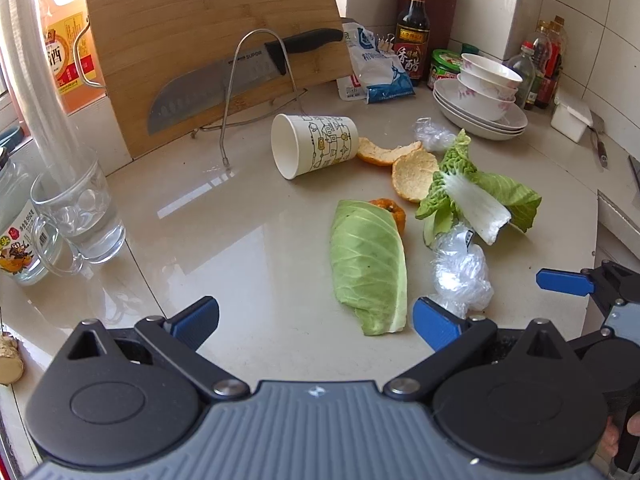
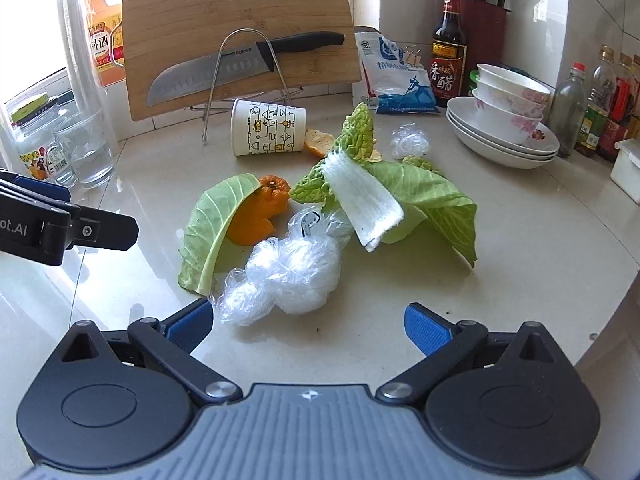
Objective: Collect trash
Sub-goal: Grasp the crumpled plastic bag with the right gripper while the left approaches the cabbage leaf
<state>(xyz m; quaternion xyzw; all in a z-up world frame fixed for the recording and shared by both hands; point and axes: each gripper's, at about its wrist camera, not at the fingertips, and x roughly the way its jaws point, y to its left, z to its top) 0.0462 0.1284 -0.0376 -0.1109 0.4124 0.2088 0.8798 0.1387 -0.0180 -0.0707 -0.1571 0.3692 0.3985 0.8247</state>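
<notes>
Trash lies on the pale counter [image 1: 248, 240]: a tipped paper cup [image 1: 314, 144], orange peels [image 1: 414, 176], a flat cabbage leaf [image 1: 370, 264], a napa cabbage leaf [image 1: 476, 196], a crumpled clear plastic wrap [image 1: 460, 272] and a smaller wad [image 1: 432, 132]. My left gripper [image 1: 316, 320] is open and empty, just short of the cabbage leaf. My right gripper [image 2: 308, 326] is open and empty, just short of the plastic wrap [image 2: 288, 272]; the cabbage leaf [image 2: 216, 228] covers an orange peel [image 2: 260, 212]. The cup [image 2: 268, 132] lies farther back.
A cutting board [image 1: 216, 40] with a knife [image 1: 224, 80] leans at the back. A glass mug [image 1: 80, 216] and jar stand left. Stacked bowls and plates [image 1: 480, 96], a vinegar bottle [image 1: 412, 28], a salt bag [image 1: 376, 68] and condiment bottles stand at the back right.
</notes>
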